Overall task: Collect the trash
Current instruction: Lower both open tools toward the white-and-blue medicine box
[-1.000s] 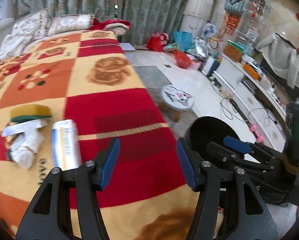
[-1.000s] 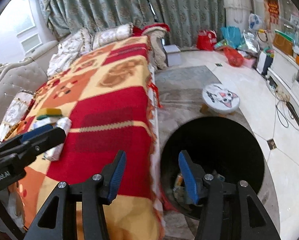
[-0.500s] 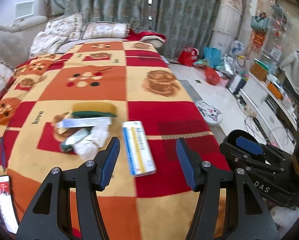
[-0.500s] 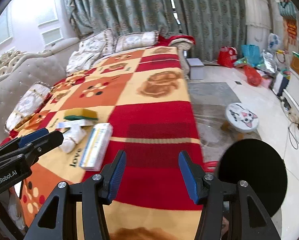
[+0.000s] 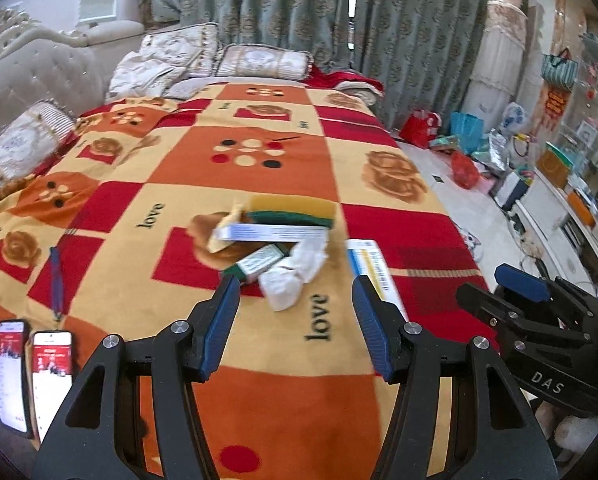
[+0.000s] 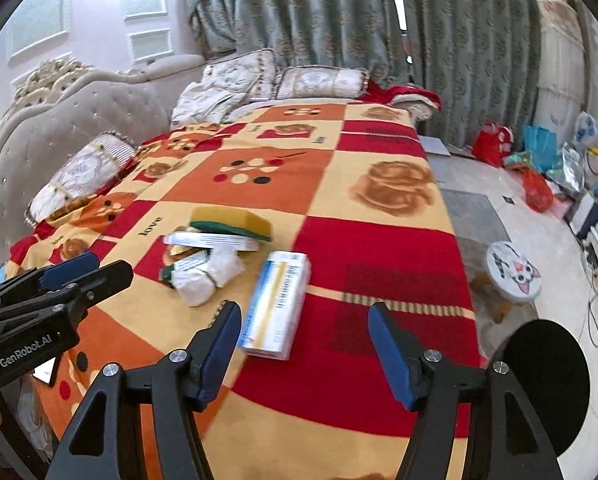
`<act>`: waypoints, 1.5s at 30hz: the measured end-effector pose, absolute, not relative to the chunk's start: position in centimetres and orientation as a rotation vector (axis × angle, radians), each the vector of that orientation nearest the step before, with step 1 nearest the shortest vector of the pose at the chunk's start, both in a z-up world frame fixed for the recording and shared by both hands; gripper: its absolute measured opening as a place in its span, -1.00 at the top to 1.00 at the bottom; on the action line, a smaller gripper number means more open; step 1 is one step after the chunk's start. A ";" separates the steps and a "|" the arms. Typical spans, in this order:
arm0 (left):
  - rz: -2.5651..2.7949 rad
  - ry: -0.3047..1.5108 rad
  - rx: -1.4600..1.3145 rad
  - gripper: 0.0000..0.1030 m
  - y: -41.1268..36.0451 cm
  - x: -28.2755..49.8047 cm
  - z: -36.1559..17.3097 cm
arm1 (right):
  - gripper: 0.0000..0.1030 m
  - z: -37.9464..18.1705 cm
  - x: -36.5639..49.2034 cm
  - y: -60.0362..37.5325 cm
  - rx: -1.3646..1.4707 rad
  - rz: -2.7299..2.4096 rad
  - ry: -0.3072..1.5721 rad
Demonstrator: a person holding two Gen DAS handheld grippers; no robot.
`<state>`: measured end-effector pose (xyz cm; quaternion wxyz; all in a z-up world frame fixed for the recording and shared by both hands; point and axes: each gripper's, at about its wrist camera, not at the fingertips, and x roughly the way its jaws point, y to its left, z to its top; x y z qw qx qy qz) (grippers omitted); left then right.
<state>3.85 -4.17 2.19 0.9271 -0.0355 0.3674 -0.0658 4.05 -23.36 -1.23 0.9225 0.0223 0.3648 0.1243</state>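
While hovering over the checked blanket (image 6: pixel 379 264), both held apart and empty: left gripper (image 5: pixel 295 320) above crumpled tissue (image 5: pixel 295 276), right gripper (image 6: pixel 305 344) (jaws just widened) near the white box (image 6: pixel 277 304). Beyond: sponge (image 5: pixel 295 210), flat packet (image 5: pixel 271 234). Black bin (image 6: pixel 547 384) on the floor, right.

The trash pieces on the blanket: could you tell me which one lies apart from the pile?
The white box with blue and yellow stripes, alone on the red square; the others cluster by the sponge.
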 end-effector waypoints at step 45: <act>-0.182 0.905 -0.123 -0.14 -1.7 10.2 -3.8 | -0.24 -10.1 14.1 -19.7 0.017 0.276 0.991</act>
